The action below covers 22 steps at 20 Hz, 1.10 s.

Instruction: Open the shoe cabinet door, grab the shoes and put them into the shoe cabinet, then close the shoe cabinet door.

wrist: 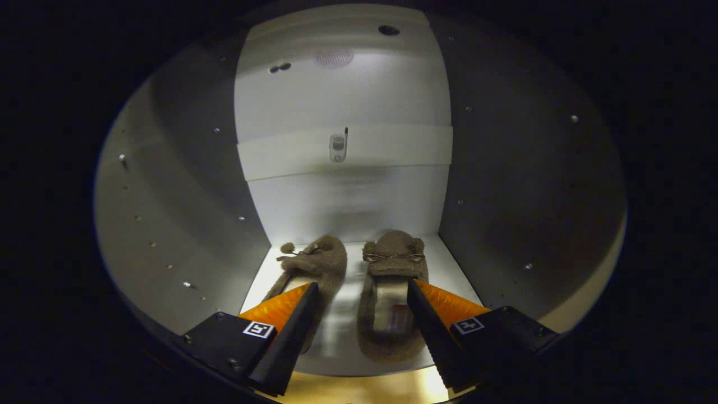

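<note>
I look into the white shoe cabinet [348,202], whose inside walls rise on both sides. Two brown fuzzy slippers lie side by side on its floor, toes toward the back wall. The left slipper [320,261] sits partly behind my left finger. The right slipper [392,264] lies between the fingers, close to the right one, with its shiny insole showing. My gripper [363,286] is open, wide apart, with neither finger pressing on a slipper.
A white cross panel with a small metal fitting [338,147] spans the back wall above the slippers. The side walls [185,196] carry rows of small pegs and holes. The cabinet floor's front edge [359,384] runs just under the fingers.
</note>
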Tool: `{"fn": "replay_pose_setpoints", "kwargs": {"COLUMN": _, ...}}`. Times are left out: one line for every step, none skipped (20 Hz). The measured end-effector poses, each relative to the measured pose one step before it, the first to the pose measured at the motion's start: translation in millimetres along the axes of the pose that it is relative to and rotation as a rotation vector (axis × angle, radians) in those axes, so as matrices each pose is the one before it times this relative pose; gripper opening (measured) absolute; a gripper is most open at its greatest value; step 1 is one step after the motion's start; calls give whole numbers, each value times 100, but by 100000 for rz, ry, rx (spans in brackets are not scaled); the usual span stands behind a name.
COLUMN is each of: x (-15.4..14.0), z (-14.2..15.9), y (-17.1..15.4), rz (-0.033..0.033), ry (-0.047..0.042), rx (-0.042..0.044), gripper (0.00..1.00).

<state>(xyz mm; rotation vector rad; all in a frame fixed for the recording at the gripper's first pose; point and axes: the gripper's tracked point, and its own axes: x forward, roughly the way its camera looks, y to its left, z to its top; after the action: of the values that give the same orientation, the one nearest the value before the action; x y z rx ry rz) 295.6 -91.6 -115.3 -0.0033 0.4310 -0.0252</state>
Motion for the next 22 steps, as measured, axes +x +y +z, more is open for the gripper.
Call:
{"fn": "replay_pose_setpoints", "kwargs": {"x": -1580, "z": 143, "y": 592, "rz": 1736, "ry": -1679, "rx": 258, "gripper": 99}}
{"fn": "replay_pose_setpoints", "kwargs": {"x": -1765, "z": -189, "y": 820, "rz": 1931, "ry": -2067, "rx": 104, "gripper": 99}}
{"fn": "replay_pose_setpoints", "kwargs": {"x": -1959, "z": 380, "y": 711, "rz": 1981, "ry": -3509, "rx": -200, "gripper": 99}}
{"fn": "replay_pose_setpoints", "kwargs": {"x": -2400, "z": 449, "y": 792, "rz": 1921, "ry": -4142, "rx": -1077, "gripper": 99}}
{"fn": "replay_pose_setpoints", "kwargs": {"x": -1969, "z": 78, "y": 412, "rz": 634, "ry": -1785, "rx": -1794, "gripper": 99}}
{"fn": "replay_pose_setpoints", "kwargs": {"x": -2264, "z": 409, "y": 63, "rz": 395, "ry": -1682, "rx": -1365, "gripper": 99}}
{"fn": "replay_pose_setpoints", "kwargs": {"x": -2442, "z": -91, "y": 245, "rz": -195, "ry": -513, "rx": -1338, "gripper": 99}}
{"fn": "replay_pose_setpoints", "kwargs": {"x": -2521, "z": -197, "y": 212, "rz": -27, "ry": -51, "rx": -1301, "gripper": 99}}
{"fn": "replay_pose_setpoints", "kwargs": {"x": -2321, "z": -74, "y": 385, "rz": 1200, "ry": -459, "rx": -948, "gripper": 99}}
{"fn": "replay_pose_setpoints", "kwargs": {"x": -2147, "z": 107, "y": 434, "rz": 2029, "ry": -1687, "rx": -1173, "gripper": 99}}
{"fn": "replay_pose_setpoints", "kwargs": {"x": -2519, "z": 280, "y": 606, "rz": 2737, "ry": -2558, "rx": -1858, "gripper": 99}}
{"fn": "replay_pose_setpoints", "kwargs": {"x": -2306, "z": 207, "y": 326, "rz": 1930, "ry": -3159, "rx": -1929, "gripper": 99}}
{"fn": "replay_pose_setpoints", "kwargs": {"x": -2644, "z": 53, "y": 724, "rz": 1957, "ry": -3308, "rx": -1190, "gripper": 99}}
{"fn": "replay_pose_setpoints", "kwargs": {"x": -2629, "z": 361, "y": 450, "rz": 2312, "ry": -3321, "rx": -397, "gripper": 99}}
{"fn": "replay_pose_setpoints", "kwargs": {"x": -2603, "z": 467, "y": 364, "rz": 1631, "ry": -3717, "rx": 85, "gripper": 98}}
{"fn": "replay_pose_setpoints", "kwargs": {"x": -2691, "z": 704, "y": 99, "rz": 1153, "ry": -3035, "rx": -177, "gripper": 98}}
{"fn": "replay_pose_setpoints", "kwargs": {"x": -2146, "z": 596, "y": -71, "rz": 1458, "ry": -1892, "rx": -204, "gripper": 98}}
{"fn": "replay_pose_setpoints", "kwargs": {"x": -2106, "z": 382, "y": -45, "rz": 1635, "ry": -1345, "rx": -563, "gripper": 98}}
{"fn": "replay_pose_setpoints", "kwargs": {"x": -1924, "z": 550, "y": -202, "rz": 1153, "ry": -2532, "rx": -706, "gripper": 98}}
{"fn": "replay_pose_setpoints", "kwargs": {"x": -1331, "z": 801, "y": -581, "rz": 204, "ry": -3423, "rx": -382, "gripper": 98}}
{"fn": "replay_pose_setpoints", "kwargs": {"x": -1578, "z": 744, "y": -894, "rz": -750, "ry": -2887, "rx": -572, "gripper": 98}}
{"fn": "replay_pose_setpoints", "kwargs": {"x": -1535, "z": 410, "y": -1051, "rz": -1171, "ry": -1842, "rx": -577, "gripper": 98}}
